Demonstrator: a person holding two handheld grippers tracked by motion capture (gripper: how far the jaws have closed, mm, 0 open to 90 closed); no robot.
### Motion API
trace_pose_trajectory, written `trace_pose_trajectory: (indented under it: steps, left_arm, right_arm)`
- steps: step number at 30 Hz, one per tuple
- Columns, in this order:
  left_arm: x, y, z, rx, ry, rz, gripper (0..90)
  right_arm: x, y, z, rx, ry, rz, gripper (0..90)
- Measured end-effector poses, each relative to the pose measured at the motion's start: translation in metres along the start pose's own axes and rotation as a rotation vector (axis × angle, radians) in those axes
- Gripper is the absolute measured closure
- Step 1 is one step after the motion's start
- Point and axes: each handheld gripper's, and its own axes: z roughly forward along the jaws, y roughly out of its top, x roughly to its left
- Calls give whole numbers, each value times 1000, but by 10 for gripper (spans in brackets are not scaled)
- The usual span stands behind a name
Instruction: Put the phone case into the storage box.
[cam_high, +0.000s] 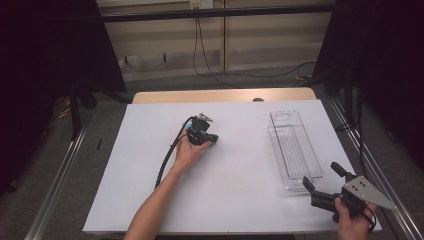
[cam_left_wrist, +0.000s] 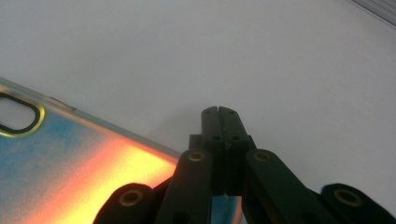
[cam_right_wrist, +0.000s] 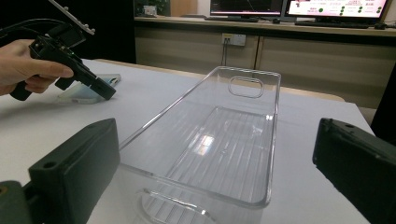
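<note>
My left gripper (cam_high: 212, 138) sits mid-table, jaws clenched together, tips pressed down on a phone case (cam_left_wrist: 70, 163) lying flat on the white table (cam_high: 240, 200). Clear plastic bin (cam_high: 294, 150) stands right of centre. My right gripper (cam_high: 322, 180), just beside the bin's near end, jaws released wide.

Clear plastic bin (cam_high: 295, 150) on white table (cam_high: 240, 200).
</note>
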Motion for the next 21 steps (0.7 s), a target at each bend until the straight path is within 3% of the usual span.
trace_pose_trajectory:
  steps: [9,21]
  left_arm:
    - [-1,1,-1,16,12,20,900]
    - [1,-4,-7,23,-7,11,900]
  right_arm:
    - [1,0,1,5,4,-2,2]
    - [0,0,1,3,2,1,2]
